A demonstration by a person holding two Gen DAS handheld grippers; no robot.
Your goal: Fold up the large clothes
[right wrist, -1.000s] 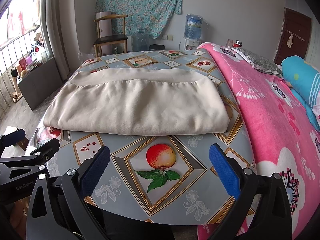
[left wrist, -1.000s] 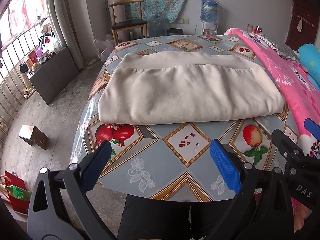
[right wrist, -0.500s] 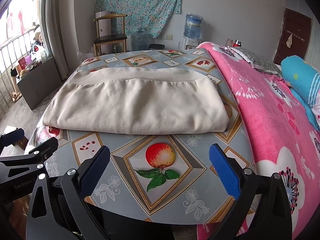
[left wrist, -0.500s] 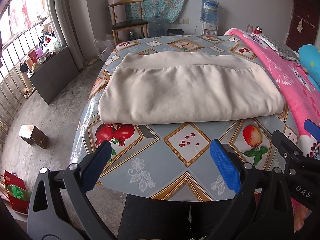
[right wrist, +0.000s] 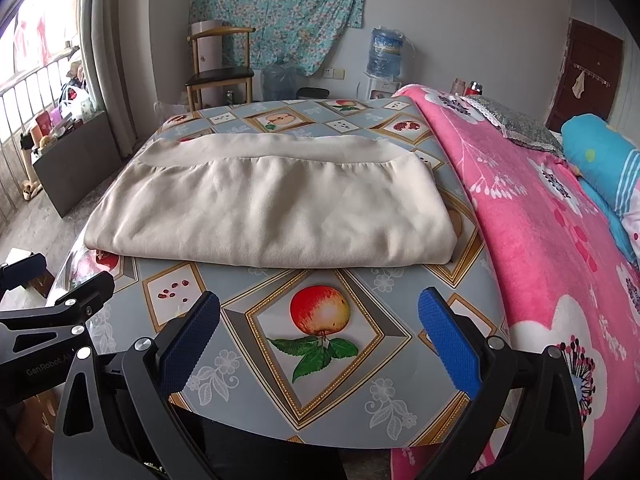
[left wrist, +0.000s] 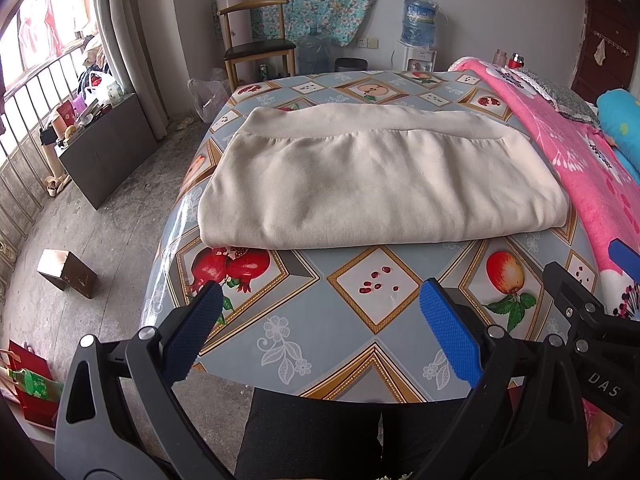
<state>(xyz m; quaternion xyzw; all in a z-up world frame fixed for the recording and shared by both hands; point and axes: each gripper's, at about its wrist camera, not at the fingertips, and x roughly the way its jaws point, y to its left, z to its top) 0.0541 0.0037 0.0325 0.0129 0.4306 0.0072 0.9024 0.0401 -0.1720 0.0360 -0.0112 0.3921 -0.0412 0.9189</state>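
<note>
The cream garment (left wrist: 376, 184) lay folded into a broad, flat rectangle on the fruit-patterned tablecloth (left wrist: 372, 280), filling the 12 o'clock part of both wrist views, its ribbed band along the far edge and its thick folded edge nearest the person. Neither tool touched it. The left gripper (left wrist: 320, 332) hung at 6 o'clock over the near table edge, its blue pads spread wide and holding nothing; the right gripper (right wrist: 320, 336) was likewise spread and empty, with a printed apple showing between its pads. Each tool appeared in the other's view (the right at 3 o'clock in the left view, the left at 9 o'clock in the right view).

Judging from how things lay, at least one fold was done: the cloth showed doubled layers and no loose sleeves. Whether more was wanted I could not tell; one more fold, side to side, seemed plausible. A pink floral blanket (right wrist: 540, 240) sat at 3 o'clock, just beside the garment.
</note>
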